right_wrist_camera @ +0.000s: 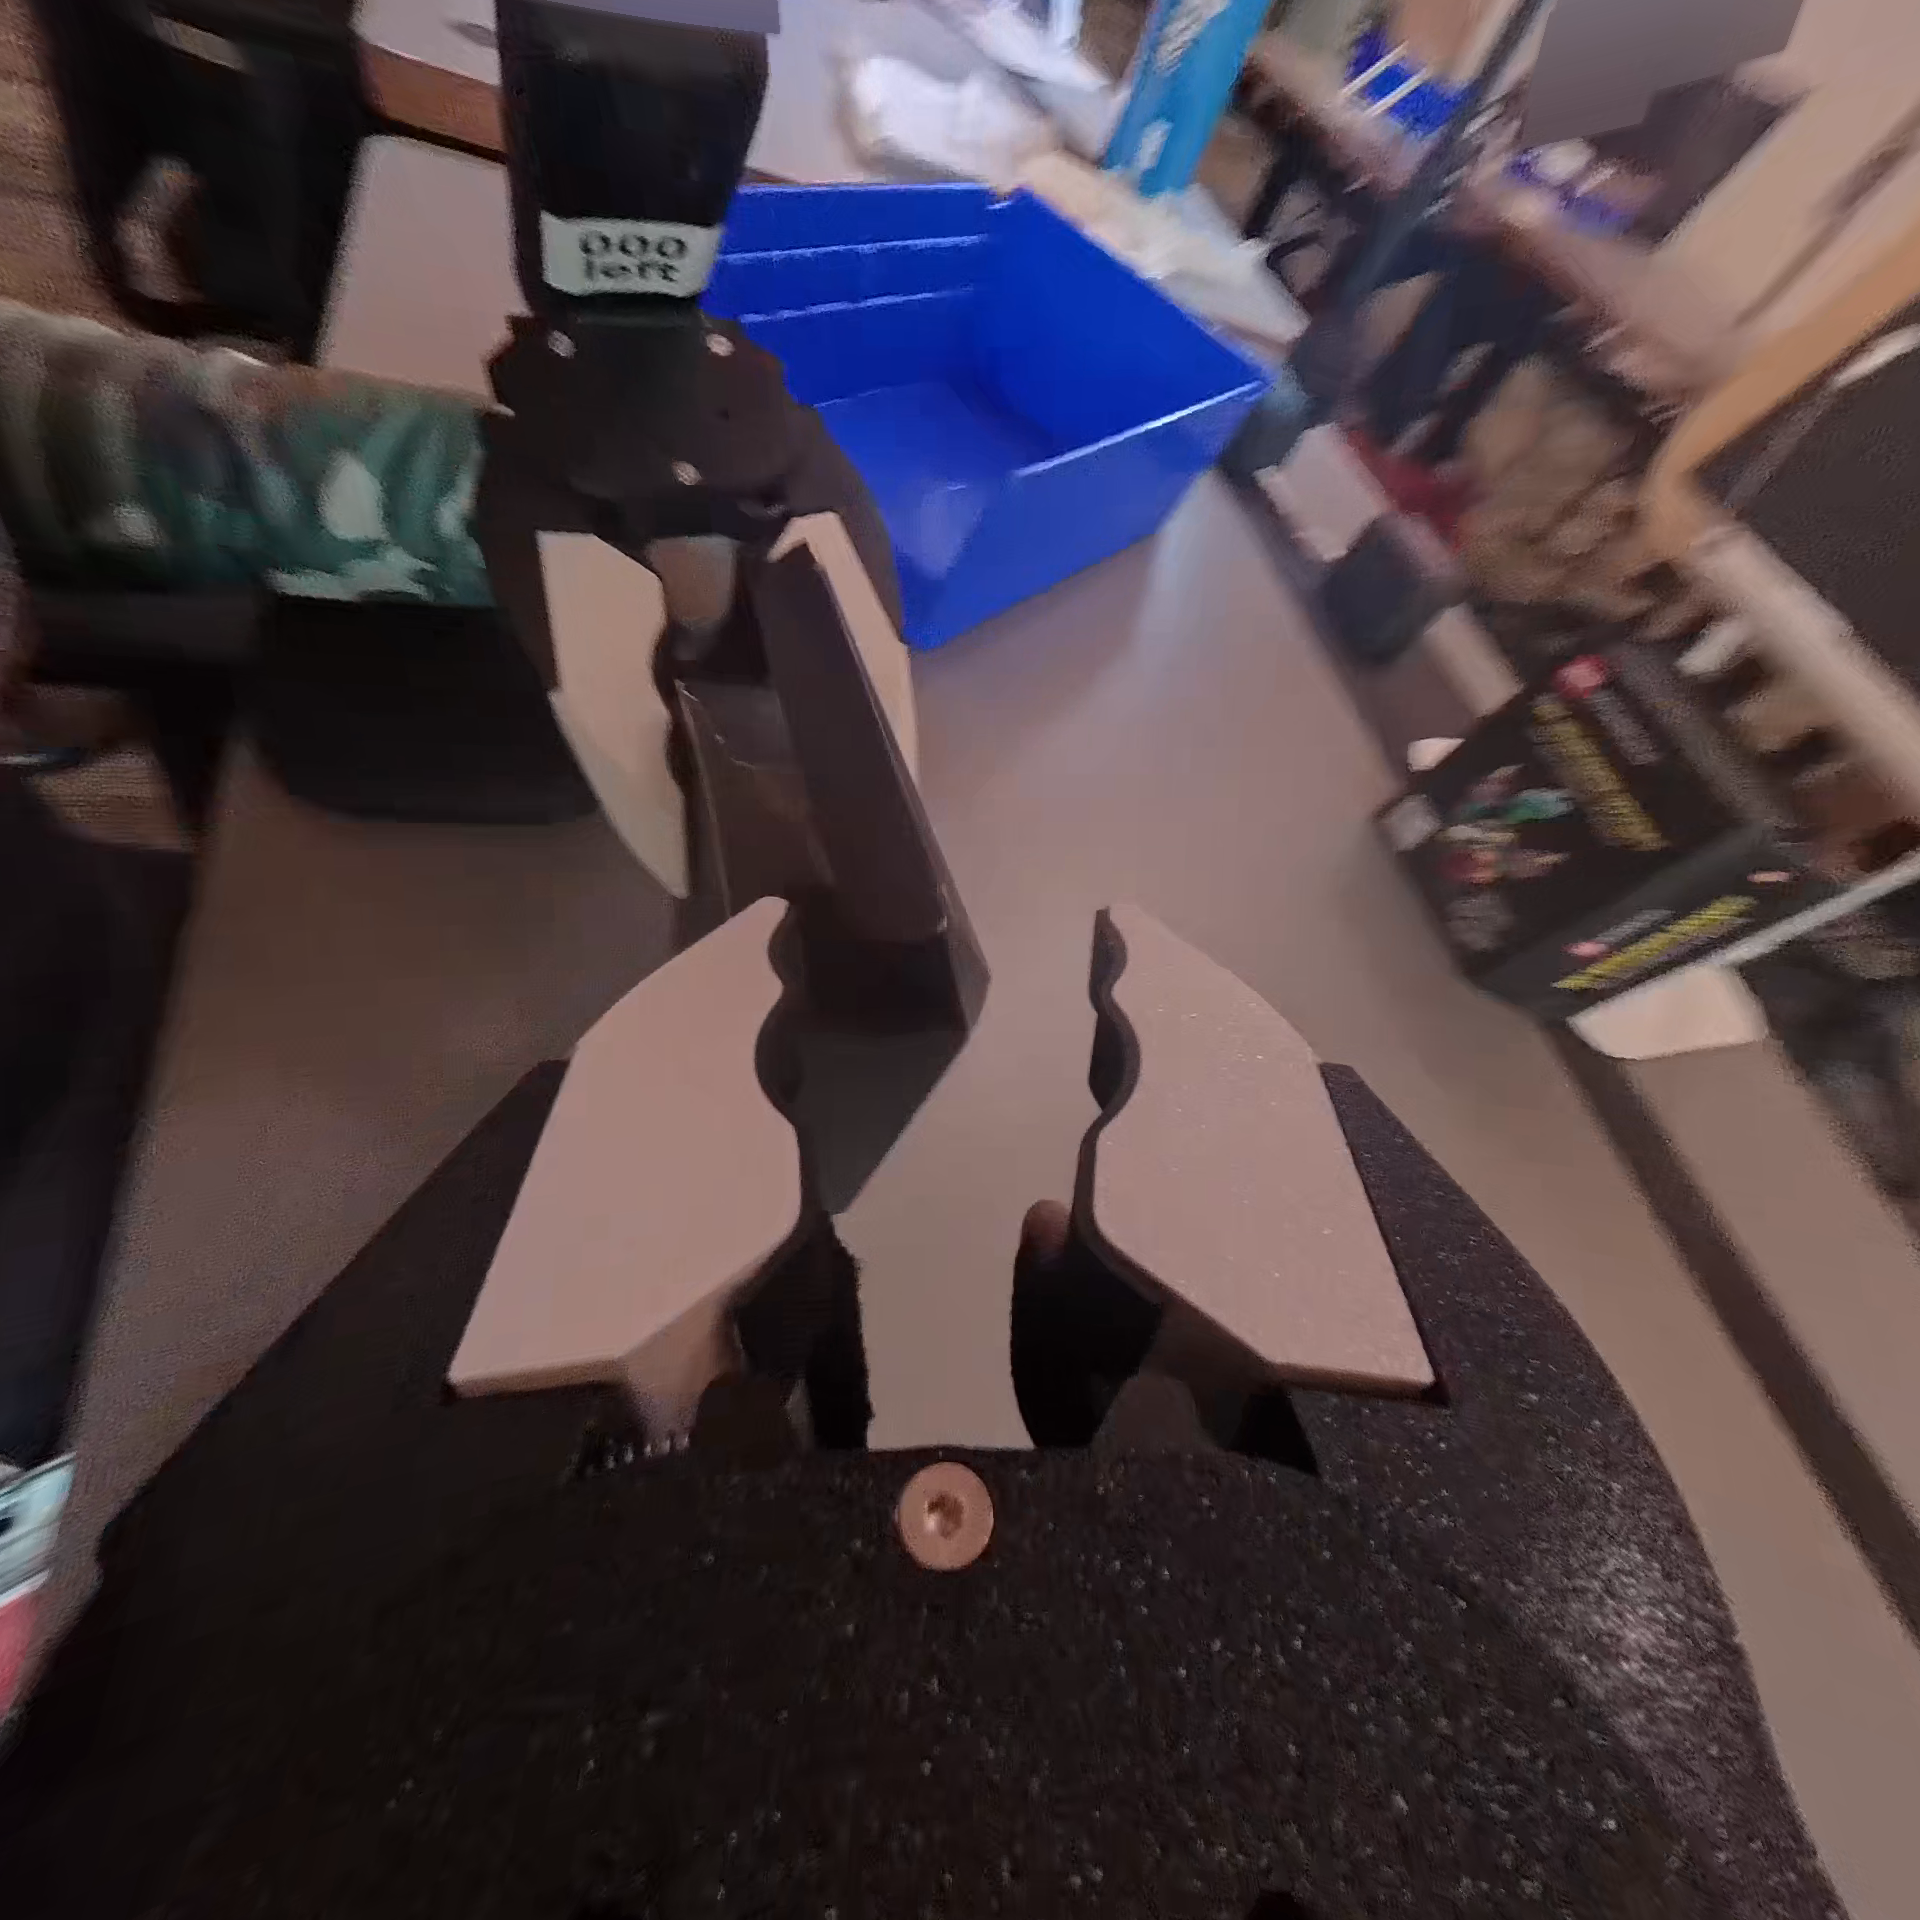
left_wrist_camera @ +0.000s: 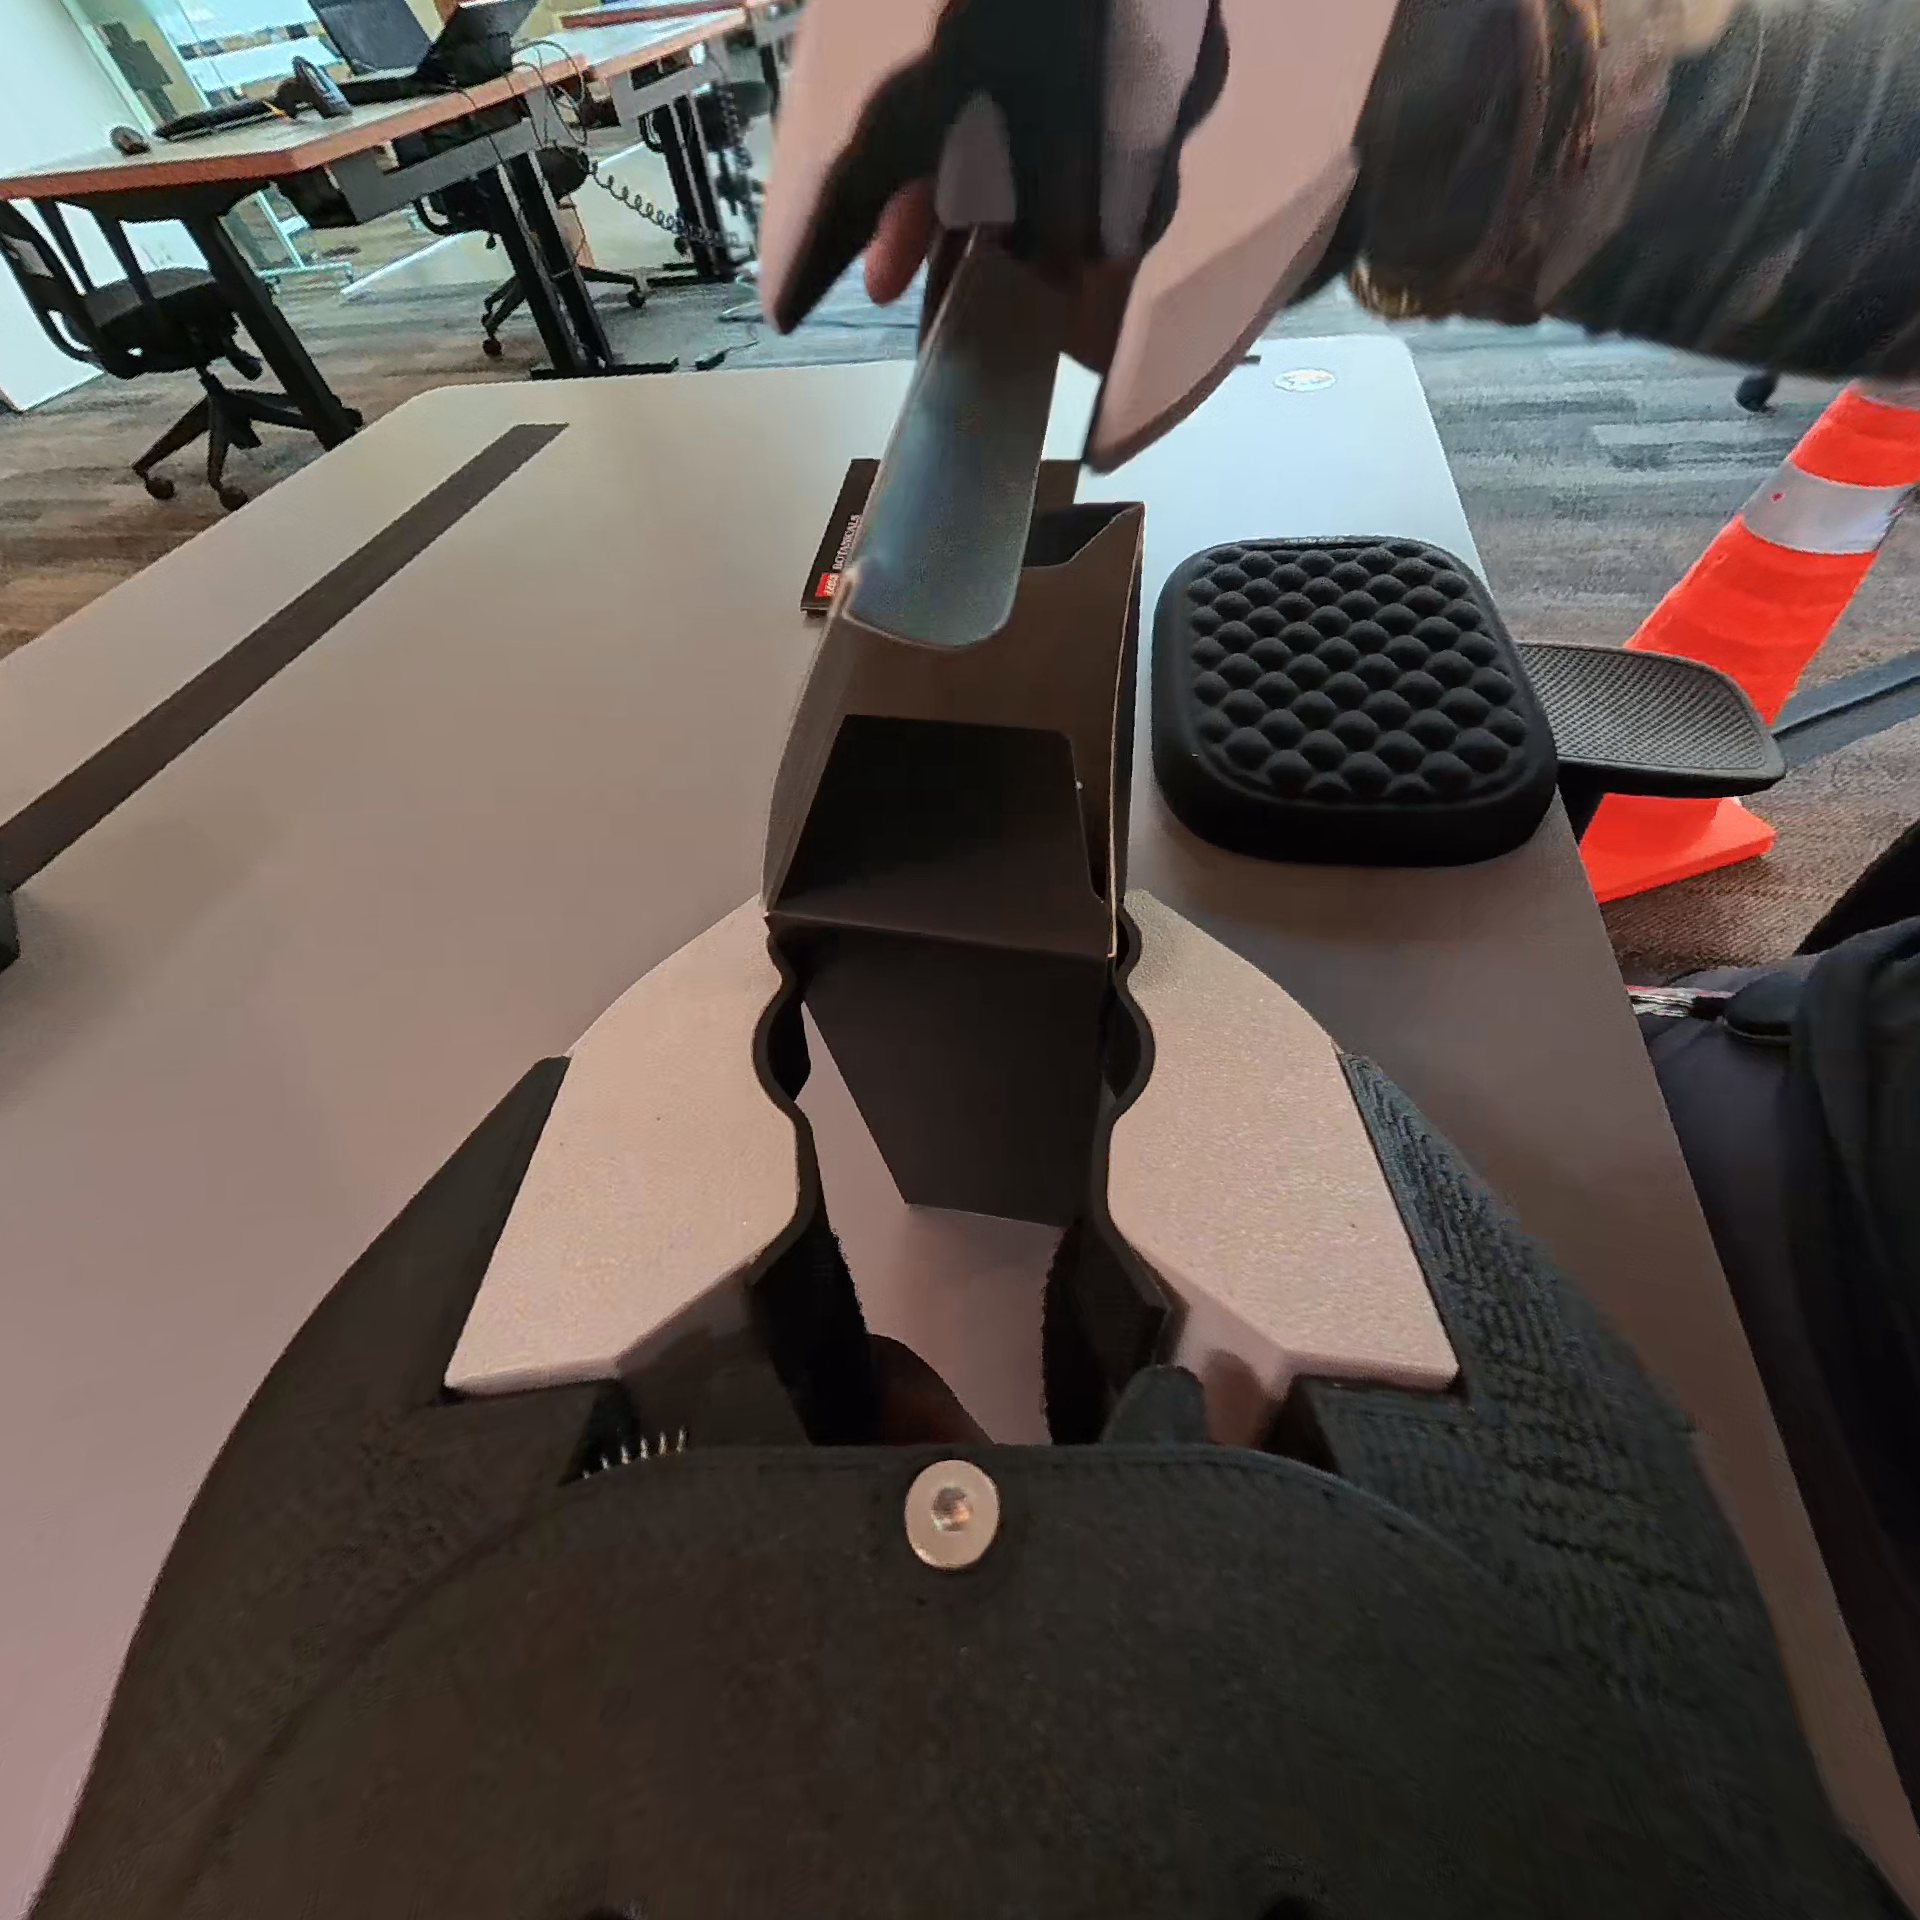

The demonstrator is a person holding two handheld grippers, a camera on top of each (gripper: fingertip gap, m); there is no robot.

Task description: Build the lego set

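Note:
My left gripper (left_wrist_camera: 951,935) is shut on a black cardboard box (left_wrist_camera: 966,1081) and holds it over the grey table (left_wrist_camera: 416,831), open end away from me. The box's long flap (left_wrist_camera: 956,540) stands up, with a bluish sheen on its inner face. My right gripper (left_wrist_camera: 945,390) hangs above the box, jaws apart, with the flap's top edge between its fingers. In the blurred right wrist view the right gripper (right_wrist_camera: 940,914) is open. The flap (right_wrist_camera: 894,1060) lies beside its left finger (right_wrist_camera: 665,1143). The left gripper (right_wrist_camera: 769,810) holds the box beyond.
A black dimpled pad (left_wrist_camera: 1351,696) lies on the table right of the box. A chair armrest (left_wrist_camera: 1652,717) and an orange cone (left_wrist_camera: 1766,623) stand past the right edge. A blue bin (right_wrist_camera: 987,395) and a printed black box (right_wrist_camera: 1590,831) sit farther along the table. The left gripper's tips are roughly 8 cm from the right gripper's.

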